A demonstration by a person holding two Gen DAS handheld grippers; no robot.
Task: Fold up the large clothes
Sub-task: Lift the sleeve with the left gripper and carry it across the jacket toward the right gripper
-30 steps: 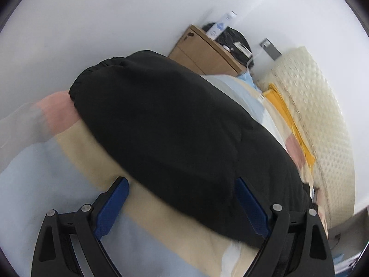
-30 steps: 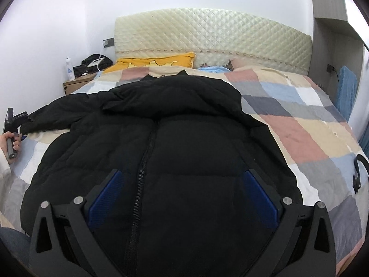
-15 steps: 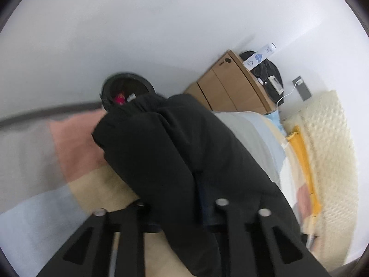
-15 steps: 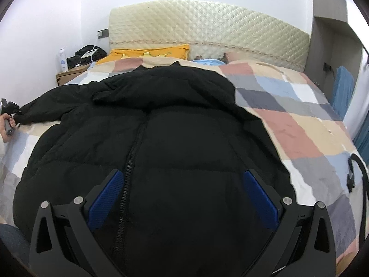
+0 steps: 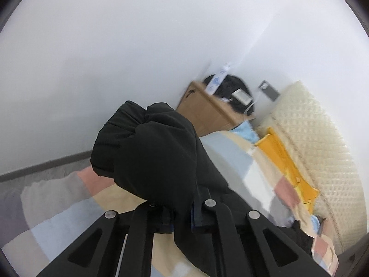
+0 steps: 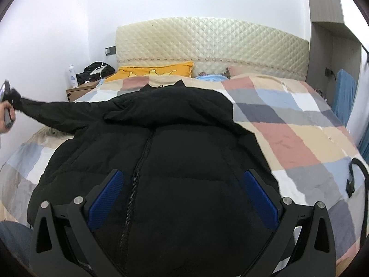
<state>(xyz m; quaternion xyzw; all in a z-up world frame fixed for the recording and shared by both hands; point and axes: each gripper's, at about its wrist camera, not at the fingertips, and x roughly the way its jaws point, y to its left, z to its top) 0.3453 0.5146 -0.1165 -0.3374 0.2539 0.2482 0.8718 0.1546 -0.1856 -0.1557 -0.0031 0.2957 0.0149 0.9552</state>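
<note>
Bed [image 6: 299, 138], 1 jacket [image 6: 184, 161], 2 tools

free: checked bedspread [image 6: 299, 136] right of black jacket [image 6: 175, 161] | blocked: jacket covers bed's left half | edges: headboard [image 6: 212, 41], nightstand [image 6: 80, 90] at wall | black cable [image 6: 357, 180] on right edge

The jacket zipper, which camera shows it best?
The right wrist view: the zipper runs down the front of the black jacket spread on the bed. The left wrist view shows only the sleeve in the left gripper.
</note>
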